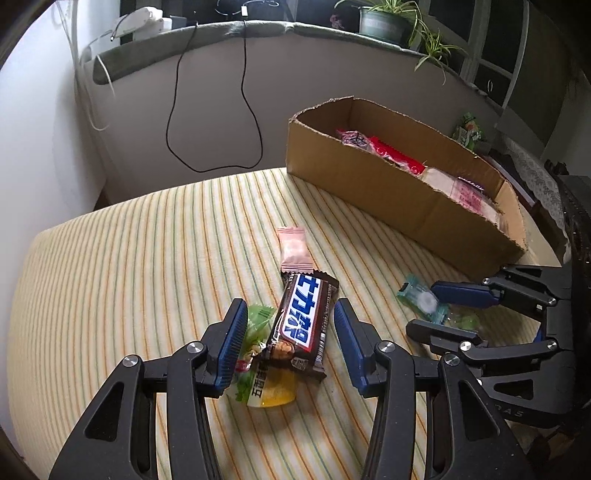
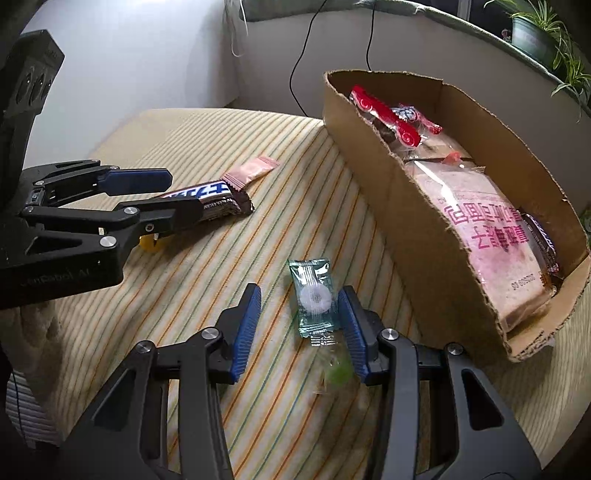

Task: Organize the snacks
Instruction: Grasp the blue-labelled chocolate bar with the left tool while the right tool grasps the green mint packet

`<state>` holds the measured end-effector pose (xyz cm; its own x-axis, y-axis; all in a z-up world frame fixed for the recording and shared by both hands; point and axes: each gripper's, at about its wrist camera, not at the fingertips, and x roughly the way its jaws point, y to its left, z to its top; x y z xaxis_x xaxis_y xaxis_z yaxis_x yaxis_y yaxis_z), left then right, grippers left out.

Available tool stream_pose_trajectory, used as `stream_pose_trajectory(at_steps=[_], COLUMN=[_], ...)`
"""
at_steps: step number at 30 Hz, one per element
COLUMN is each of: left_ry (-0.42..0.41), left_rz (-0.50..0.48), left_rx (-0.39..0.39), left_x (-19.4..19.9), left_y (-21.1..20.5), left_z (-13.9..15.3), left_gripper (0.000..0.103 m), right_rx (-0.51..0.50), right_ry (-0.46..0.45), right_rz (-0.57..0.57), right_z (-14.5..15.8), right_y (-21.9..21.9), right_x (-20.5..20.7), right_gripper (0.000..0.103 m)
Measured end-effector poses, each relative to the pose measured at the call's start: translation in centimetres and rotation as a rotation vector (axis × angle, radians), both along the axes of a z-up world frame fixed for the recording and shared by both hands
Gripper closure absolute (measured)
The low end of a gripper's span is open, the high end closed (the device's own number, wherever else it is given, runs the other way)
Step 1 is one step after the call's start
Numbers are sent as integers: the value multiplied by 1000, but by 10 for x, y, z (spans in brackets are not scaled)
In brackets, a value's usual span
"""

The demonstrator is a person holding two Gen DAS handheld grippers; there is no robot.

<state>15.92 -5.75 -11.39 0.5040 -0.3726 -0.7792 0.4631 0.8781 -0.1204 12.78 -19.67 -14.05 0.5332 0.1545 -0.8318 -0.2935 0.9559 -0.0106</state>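
A brown Snickers bar point(image 1: 304, 323) lies on the striped cloth between the open fingers of my left gripper point(image 1: 290, 341), on top of a green and yellow packet point(image 1: 260, 384). A small pink packet point(image 1: 294, 248) lies just beyond it. My right gripper point(image 2: 299, 328) is open around a teal mint candy point(image 2: 314, 298); a green wrapped candy point(image 2: 340, 371) lies under its right finger. The cardboard box point(image 2: 417, 229) at the right holds a red packet point(image 2: 384, 118) and a pink bread pack point(image 2: 491, 240). The left gripper point(image 2: 162, 195) shows in the right wrist view, the right gripper point(image 1: 439, 310) in the left.
The round table point(image 1: 110, 277) with striped cloth stands by a white wall with hanging black cables point(image 1: 177, 110). A windowsill with a potted plant point(image 1: 384, 22) runs behind. A green snack bag point(image 1: 469, 131) lies behind the box.
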Motion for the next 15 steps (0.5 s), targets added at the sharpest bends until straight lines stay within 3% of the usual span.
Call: stream_pose_trajectory(at_steps=[7, 9, 15], left_ry=[8, 11, 10], left_rz=[-14, -17, -8], left_rx=[4, 0, -9], left_x=[2, 3, -2], left_y=[-6, -7, -8], left_z=[-3, -3, -4], left_gripper=[70, 75, 76], right_rx=[8, 7, 12], right_ry=[8, 8, 6], right_rz=[13, 17, 28], right_z=[0, 0, 1], right_y=[-1, -1, 0], right_x=[3, 4, 0], right_gripper=[78, 78, 79])
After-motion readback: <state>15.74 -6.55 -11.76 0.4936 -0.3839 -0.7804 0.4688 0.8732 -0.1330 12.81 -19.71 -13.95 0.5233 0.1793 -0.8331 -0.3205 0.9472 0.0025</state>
